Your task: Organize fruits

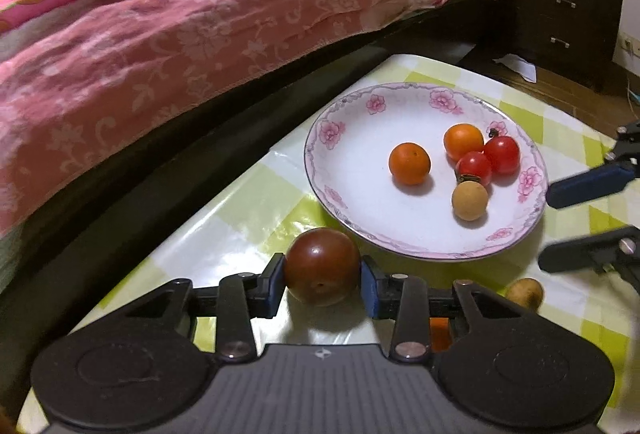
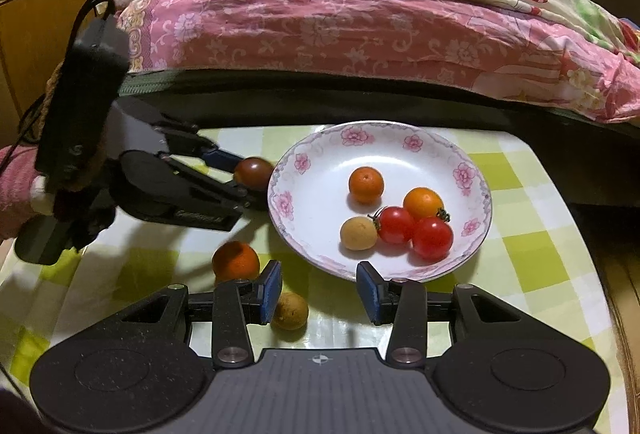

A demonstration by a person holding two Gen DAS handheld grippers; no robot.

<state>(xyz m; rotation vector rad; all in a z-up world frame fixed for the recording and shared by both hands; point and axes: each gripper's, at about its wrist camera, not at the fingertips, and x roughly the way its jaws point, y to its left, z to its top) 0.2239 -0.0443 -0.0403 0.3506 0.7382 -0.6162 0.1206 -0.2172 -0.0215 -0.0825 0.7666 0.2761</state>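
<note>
My left gripper (image 1: 323, 284) is shut on a dark red tomato (image 1: 322, 266), its blue pads pressed on both sides, just short of the flowered white plate (image 1: 320, 137). The right wrist view shows that gripper (image 2: 244, 179) with the tomato (image 2: 254, 171) at the plate's (image 2: 280, 193) left rim. Two orange fruits, two red cherry tomatoes (image 2: 432, 238) and a tan longan (image 2: 358, 234) lie in the plate. My right gripper (image 2: 318, 288) is open at the plate's near rim. A loose longan (image 2: 290, 310) lies by its left pad, and an orange fruit (image 2: 236, 260) sits to the left.
The checked green-and-white tablecloth (image 2: 532, 258) covers a small table that butts against a bed with a pink flowered quilt (image 2: 320, 33). A dark nightstand (image 1: 568, 21) stands beyond the table's far corner. A person's sleeve (image 2: 16, 193) shows behind the left gripper.
</note>
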